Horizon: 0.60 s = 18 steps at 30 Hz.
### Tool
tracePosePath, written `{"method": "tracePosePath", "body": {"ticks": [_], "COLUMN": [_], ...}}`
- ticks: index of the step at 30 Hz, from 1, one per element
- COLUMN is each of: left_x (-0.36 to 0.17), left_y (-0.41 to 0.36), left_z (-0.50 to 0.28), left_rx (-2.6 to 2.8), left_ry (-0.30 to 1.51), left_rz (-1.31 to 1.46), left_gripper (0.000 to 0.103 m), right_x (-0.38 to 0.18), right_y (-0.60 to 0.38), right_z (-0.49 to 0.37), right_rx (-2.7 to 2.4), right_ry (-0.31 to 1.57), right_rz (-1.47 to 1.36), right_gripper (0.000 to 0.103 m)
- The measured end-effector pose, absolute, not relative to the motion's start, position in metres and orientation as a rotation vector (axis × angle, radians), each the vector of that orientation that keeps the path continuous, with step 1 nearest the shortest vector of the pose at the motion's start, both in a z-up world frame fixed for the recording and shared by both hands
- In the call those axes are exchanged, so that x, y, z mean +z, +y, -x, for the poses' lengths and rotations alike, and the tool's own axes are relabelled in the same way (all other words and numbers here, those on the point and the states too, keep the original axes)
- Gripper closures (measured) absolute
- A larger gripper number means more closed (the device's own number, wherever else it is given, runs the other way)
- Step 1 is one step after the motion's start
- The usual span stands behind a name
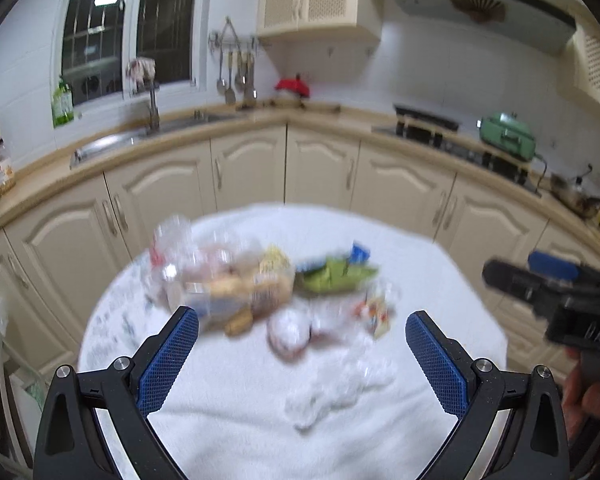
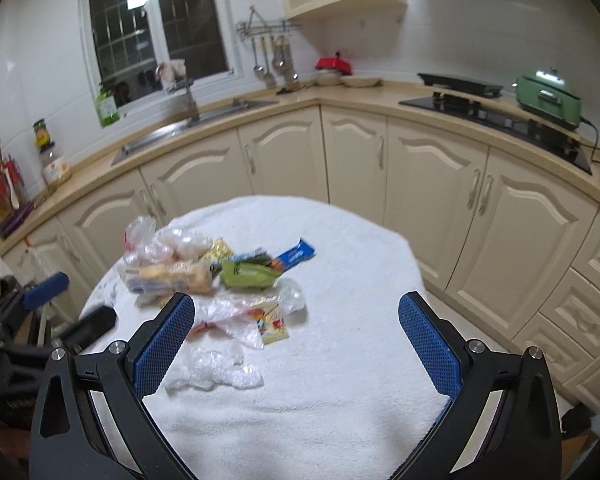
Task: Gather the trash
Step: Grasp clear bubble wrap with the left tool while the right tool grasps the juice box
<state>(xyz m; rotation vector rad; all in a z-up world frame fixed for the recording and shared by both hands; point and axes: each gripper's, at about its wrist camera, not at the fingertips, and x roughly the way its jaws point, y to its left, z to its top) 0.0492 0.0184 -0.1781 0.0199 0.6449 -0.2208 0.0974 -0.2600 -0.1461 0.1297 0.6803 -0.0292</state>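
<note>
Both hand-held grippers — left [image 1: 302,354], right [image 2: 296,344] — gape above wrappers [image 2: 236,272].

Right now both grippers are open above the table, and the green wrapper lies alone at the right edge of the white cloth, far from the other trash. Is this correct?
Not quite. The green wrapper lies in the trash pile, beside the blue wrapper and the bread bag, on the cloth's left part, as the right wrist view shows. The left gripper and right gripper are open.

White-clothed round table [image 2: 340,360] bears a heap of wrappers [image 2: 220,280].
</note>
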Motion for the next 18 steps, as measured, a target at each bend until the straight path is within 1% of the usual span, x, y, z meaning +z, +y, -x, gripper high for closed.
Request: {"method": "tracePosePath", "body": {"ticks": [9,13,15,16,17,18], "left_x": [-0.245,-0.257,-0.259,-0.263,-0.264,-0.263], "left_y": [-0.030,-0.048,-0.051,-0.053,-0.055,-0.058], "left_z": [-0.047,-0.065,-0.077,-0.077,-0.081,-0.083], "left_rx": [-0.266,-0.279,-0.287,-0.296,-0.305,-0.296], "left_ry": [0.830,0.891,0.917,0.935,0.954,0.947], "left_rz": [-0.122,-0.120,-0.095,-0.081,-0.070,-0.074], "left_gripper": [0.001,0.001,0.006,0.018,0.034,0.036], "right_x": [-0.193,-0.206,-0.214,-0.219,-0.222,-0.226], "right_y": [-0.267,-0.273,-0.277,-0.278,-0.279,-0.279], "right_z": [-0.107,-0.112,-0.117,-0.120,-0.123,-0.128], "right_rx": [-0.020,-0.026,-0.029,-0.025,-0.018,-0.010], "right_ry": [0.801,0.827,0.845,0.852,0.858,0.865], "right_rz": [-0.147,-0.159,-0.165,-0.172,-0.178,-0.182], "right_gripper": [0.000,0.000,0.000,0.000,0.000,0.000]}}
